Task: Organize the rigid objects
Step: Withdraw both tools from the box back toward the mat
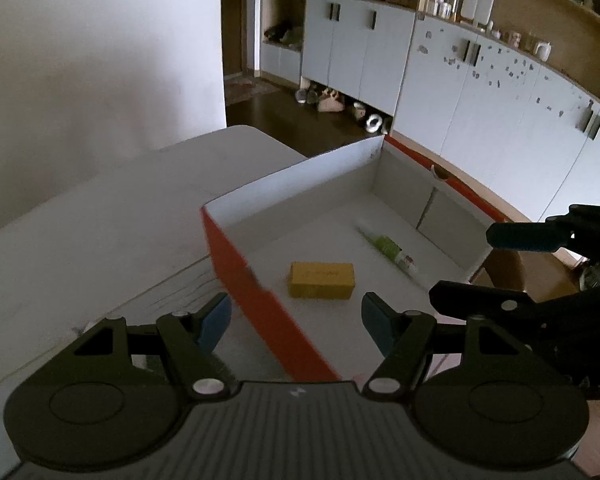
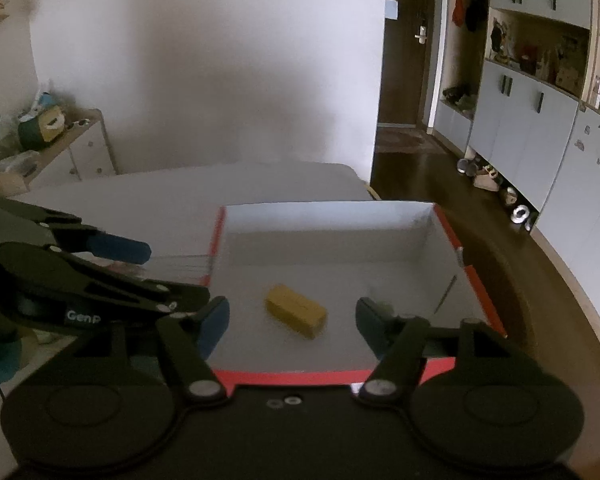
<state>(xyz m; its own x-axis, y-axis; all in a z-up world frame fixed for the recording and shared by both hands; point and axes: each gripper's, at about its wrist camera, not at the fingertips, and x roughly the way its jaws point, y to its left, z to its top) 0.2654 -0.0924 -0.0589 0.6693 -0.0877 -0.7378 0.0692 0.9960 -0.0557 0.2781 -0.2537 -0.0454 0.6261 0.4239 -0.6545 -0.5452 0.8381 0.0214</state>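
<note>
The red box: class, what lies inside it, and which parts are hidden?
Inside the red box lie a yellow block and a green-and-white tube, apart on the floor. The near corners are hidden behind the left gripper and right gripper, both open.

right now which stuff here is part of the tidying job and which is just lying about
Part of the job:
- red box, open, on the white table
- yellow block inside the box
- green and white tube inside the box
- left claw and right claw, both open and empty

Just lying about:
- shoes on the floor under the cabinets
- clutter on the side shelf
</note>
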